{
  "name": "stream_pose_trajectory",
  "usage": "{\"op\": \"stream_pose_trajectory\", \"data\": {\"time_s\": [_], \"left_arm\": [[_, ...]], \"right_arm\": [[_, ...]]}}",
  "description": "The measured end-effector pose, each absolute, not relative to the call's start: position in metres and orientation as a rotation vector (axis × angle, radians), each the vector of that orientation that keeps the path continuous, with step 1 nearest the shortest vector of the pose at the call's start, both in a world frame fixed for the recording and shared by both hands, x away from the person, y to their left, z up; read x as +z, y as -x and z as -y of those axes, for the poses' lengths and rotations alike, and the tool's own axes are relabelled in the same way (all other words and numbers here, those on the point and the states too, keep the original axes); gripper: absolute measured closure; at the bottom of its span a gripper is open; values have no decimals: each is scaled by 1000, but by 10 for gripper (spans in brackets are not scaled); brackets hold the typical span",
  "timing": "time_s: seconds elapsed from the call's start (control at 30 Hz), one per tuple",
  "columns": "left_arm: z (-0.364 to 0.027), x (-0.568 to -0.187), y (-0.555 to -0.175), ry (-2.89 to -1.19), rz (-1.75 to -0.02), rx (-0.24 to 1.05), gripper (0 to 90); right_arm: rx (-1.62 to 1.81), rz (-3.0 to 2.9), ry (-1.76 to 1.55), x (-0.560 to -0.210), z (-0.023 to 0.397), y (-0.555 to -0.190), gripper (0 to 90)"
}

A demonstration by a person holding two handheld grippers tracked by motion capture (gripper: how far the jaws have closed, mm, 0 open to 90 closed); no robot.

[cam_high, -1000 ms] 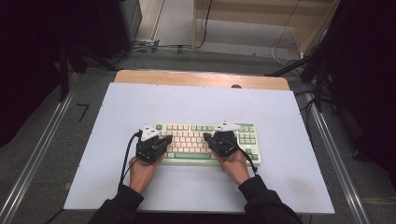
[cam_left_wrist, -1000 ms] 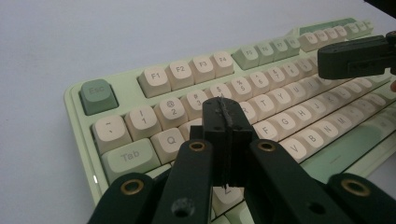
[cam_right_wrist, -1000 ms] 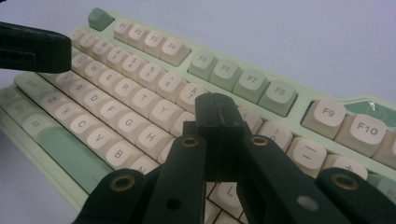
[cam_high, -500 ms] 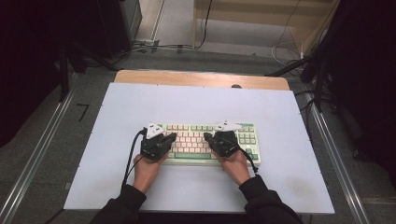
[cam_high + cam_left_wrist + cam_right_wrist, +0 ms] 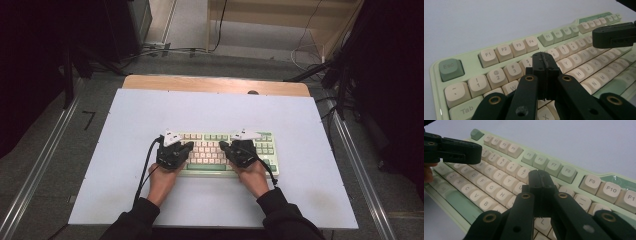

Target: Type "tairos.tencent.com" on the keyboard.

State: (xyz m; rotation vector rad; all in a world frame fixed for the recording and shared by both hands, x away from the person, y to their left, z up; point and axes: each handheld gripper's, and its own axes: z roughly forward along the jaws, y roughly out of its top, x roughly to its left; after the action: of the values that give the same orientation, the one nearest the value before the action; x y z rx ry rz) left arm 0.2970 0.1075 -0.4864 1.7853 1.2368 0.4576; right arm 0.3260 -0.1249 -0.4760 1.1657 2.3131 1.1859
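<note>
Keep both clenched tools, left tool (image 5: 184,148) and right tool (image 5: 225,146), vertical over the keyboard (image 5: 220,152) (worktop's 6 o'clock); press single keys.
</note>
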Motion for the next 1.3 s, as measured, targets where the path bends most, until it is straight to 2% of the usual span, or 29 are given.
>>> {"op": "stream_pose_trajectory", "data": {"time_s": [1.3], "left_arm": [[-104, -486, -301, -1783, -1235, 450, 900]], "right_arm": [[1187, -2302, -1167, -475, 127, -325, 875]]}}
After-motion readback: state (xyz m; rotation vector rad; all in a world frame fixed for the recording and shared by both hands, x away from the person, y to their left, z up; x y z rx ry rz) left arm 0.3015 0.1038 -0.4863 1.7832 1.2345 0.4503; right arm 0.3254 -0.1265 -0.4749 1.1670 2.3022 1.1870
